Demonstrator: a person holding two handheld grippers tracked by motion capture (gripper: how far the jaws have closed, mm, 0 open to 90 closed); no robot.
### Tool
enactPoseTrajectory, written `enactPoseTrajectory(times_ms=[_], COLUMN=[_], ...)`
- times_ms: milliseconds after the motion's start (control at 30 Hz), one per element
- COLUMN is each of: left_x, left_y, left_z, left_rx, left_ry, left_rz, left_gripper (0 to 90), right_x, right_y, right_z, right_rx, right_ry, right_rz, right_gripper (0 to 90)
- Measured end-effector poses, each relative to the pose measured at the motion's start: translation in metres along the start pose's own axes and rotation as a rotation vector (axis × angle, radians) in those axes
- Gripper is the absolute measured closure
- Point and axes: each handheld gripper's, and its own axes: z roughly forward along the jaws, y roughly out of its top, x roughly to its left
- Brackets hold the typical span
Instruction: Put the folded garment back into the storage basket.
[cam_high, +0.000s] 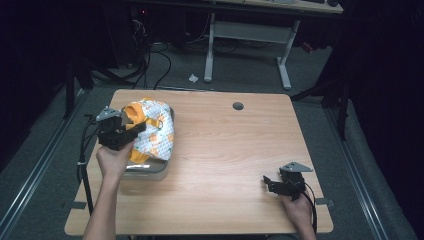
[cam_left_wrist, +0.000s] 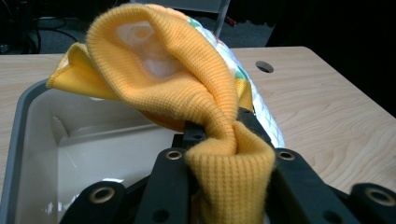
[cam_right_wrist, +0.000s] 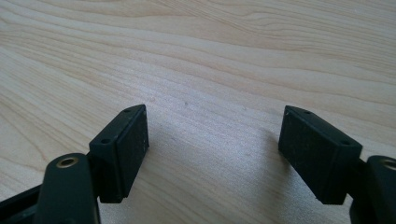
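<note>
A small garment (cam_high: 156, 134), white with a coloured print and orange ribbed trim, hangs over a grey tub (cam_high: 146, 170) at the table's left. My left gripper (cam_high: 134, 128) is shut on the garment's orange ribbed cuff. In the left gripper view the cuff (cam_left_wrist: 224, 158) is bunched between the two black jaws of my left gripper (cam_left_wrist: 220, 127), and the rest of the garment (cam_left_wrist: 177, 74) lifts above the tub (cam_left_wrist: 28, 121), whose pale inside looks bare. My right gripper (cam_high: 268, 181) rests low at the table's front right, open, with bare wood between the jaws of that gripper (cam_right_wrist: 212, 135).
The wooden table (cam_high: 225, 150) has a round cable hole (cam_high: 238, 106) near its far edge, which the left gripper view also catches (cam_left_wrist: 264, 66). Beyond the table stand a desk frame (cam_high: 247, 35) and loose cables (cam_high: 150, 60) on the floor.
</note>
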Motion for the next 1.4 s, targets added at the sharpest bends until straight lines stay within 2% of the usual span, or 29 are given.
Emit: enactPoseTrajectory(times_ms=[167, 233, 767, 1100, 1400], left_x=[0.007, 0.009, 0.021, 0.024, 0.028], left_y=[-0.004, -0.006, -0.018, -0.021, -0.026], left_z=[0.005, 0.008, 0.022, 0.029, 0.035], left_rx=[0.017, 0.029, 0.066, 0.098, 0.116], left_ry=[0.002, 0.009, 0.03, 0.044, 0.049], left_rz=[-0.011, -0.004, -0.025, 0.001, -0.008], left_gripper=[76.7, 76.7, 76.5, 76.4, 76.2], right_x=[0.0, 0.0, 0.0, 0.0, 0.0], right_y=[0.0, 0.0, 0.0, 0.0, 0.0], right_z=[0.0, 0.0, 0.0, 0.0, 0.0], right_rx=[0.0, 0.0, 0.0, 0.0, 0.0], right_ry=[-0.001, -0.001, -0.001, -0.001, -0.001], right_rz=[0.001, 0.002, 0.001, 0.001, 0.001], right_gripper=[24.7, 24.6, 24.7, 24.6, 24.7])
